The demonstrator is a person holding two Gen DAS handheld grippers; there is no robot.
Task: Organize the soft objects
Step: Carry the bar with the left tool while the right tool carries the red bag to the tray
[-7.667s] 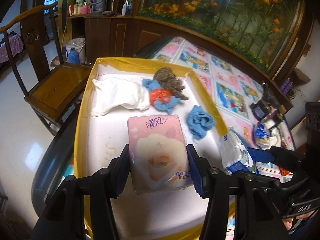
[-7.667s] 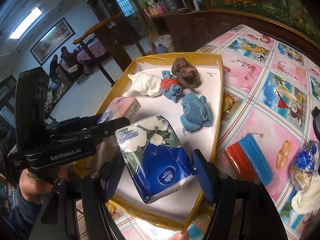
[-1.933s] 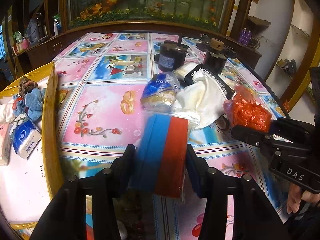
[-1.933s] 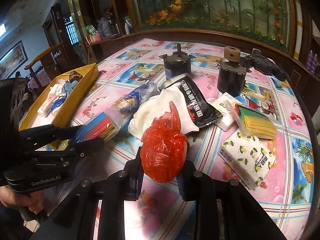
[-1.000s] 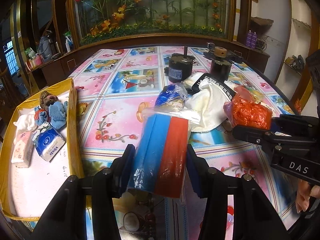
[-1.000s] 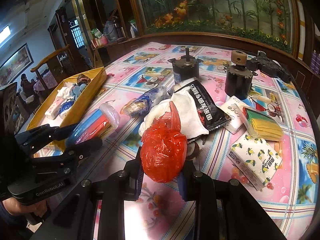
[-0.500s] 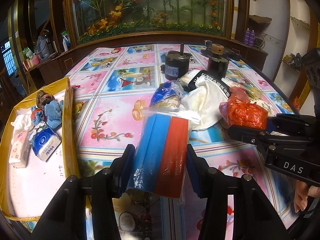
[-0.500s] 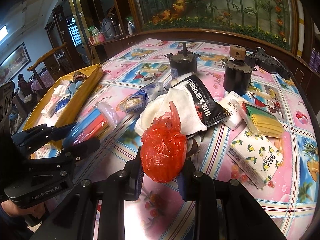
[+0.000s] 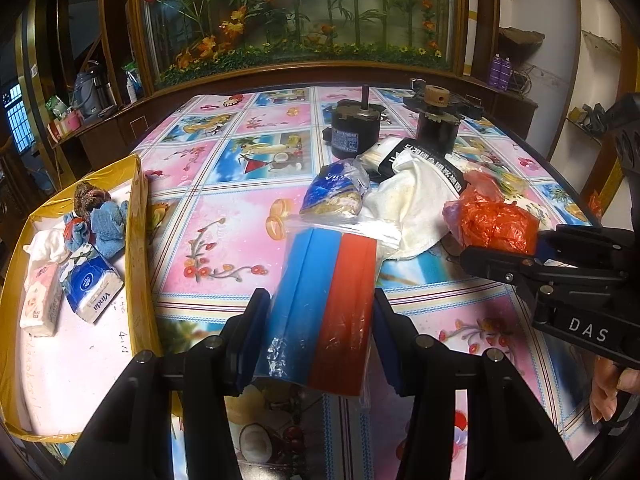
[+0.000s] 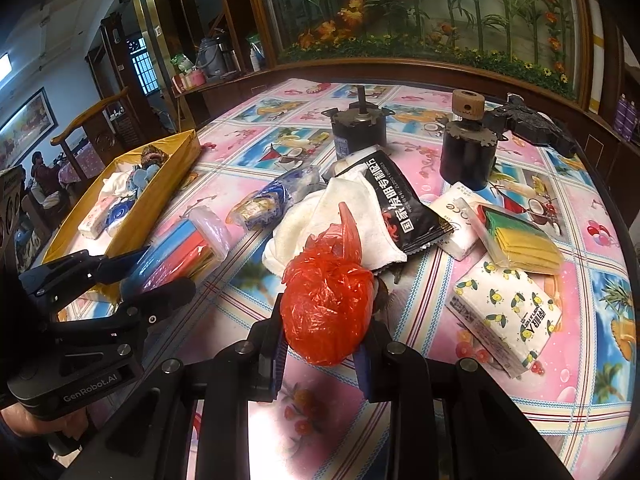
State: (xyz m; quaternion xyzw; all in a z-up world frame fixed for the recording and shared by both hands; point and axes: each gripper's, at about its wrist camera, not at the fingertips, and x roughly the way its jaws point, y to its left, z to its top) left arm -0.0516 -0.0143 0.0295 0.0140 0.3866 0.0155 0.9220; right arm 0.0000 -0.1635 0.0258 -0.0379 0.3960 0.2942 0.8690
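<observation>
Transport step, both loads lifted. Left gripper [image 9: 316, 332] jaws clamped on blue-and-red bagged pack [image 9: 324, 300]; right gripper [image 10: 322, 344] jaws pinching red plastic bag [image 10: 328, 304]. Next: swing both left of jaws toward yellow tray [image 9: 138, 240], release inside.

Round worktop [image 10: 592, 216] covered with a pink and blue pictured cloth. Behind it, a dark wooden cabinet [image 9: 280, 76] carrying a large glass panel of bamboo and orange flowers [image 9: 296, 8]. Left: a wooden chair [image 10: 96, 120], a barred window [image 10: 142, 68], a framed picture [image 10: 24, 124] on a pale wall. Right: white wall with shelves [image 9: 600, 40].
</observation>
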